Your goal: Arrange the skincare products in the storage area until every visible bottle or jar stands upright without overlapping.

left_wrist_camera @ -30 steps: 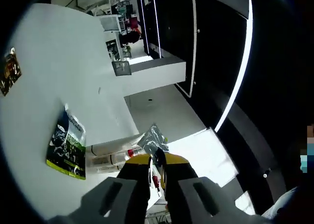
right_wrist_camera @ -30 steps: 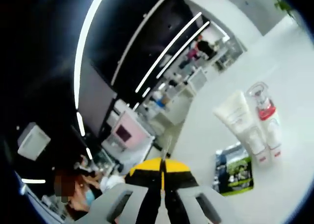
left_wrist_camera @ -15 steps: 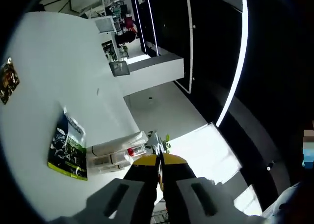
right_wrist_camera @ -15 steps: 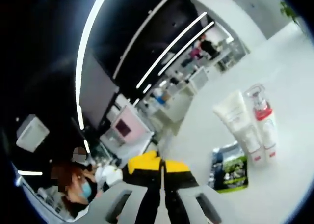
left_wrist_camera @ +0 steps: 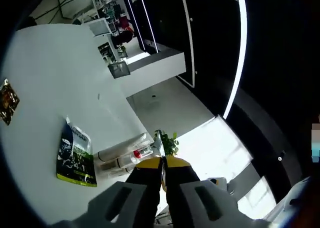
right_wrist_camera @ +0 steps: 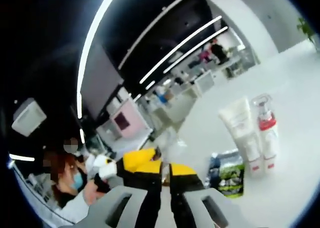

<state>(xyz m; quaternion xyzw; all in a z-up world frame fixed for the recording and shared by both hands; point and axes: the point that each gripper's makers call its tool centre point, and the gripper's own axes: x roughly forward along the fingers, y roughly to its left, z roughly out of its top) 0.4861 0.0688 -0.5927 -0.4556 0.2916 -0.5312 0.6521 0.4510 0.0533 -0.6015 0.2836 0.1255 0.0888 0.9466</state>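
Observation:
A white tube (left_wrist_camera: 120, 148) and a clear pump bottle with a red collar (left_wrist_camera: 131, 157) rest side by side on the white table (left_wrist_camera: 55, 78), apparently lying flat. A green and black sachet (left_wrist_camera: 76, 154) lies beside them. My left gripper (left_wrist_camera: 161, 164) hangs well short of them with its yellow-tipped jaws pressed together and nothing between them. In the right gripper view the tube (right_wrist_camera: 241, 132), the bottle (right_wrist_camera: 266, 134) and the sachet (right_wrist_camera: 230, 172) sit to the right. My right gripper (right_wrist_camera: 165, 172) is off to their left, jaws together and nothing held.
A small brown sachet (left_wrist_camera: 9, 101) lies far left on the table. A potted plant (left_wrist_camera: 168, 143) stands past the table edge. A masked person (right_wrist_camera: 67, 183) with a white-gloved hand (right_wrist_camera: 102, 167) is at the left. Desks and equipment fill the room behind.
The left jaws, slightly apart a second ago, have come together. Both views have shifted and rolled with the hands. The tube, bottle and sachets have not moved on the table.

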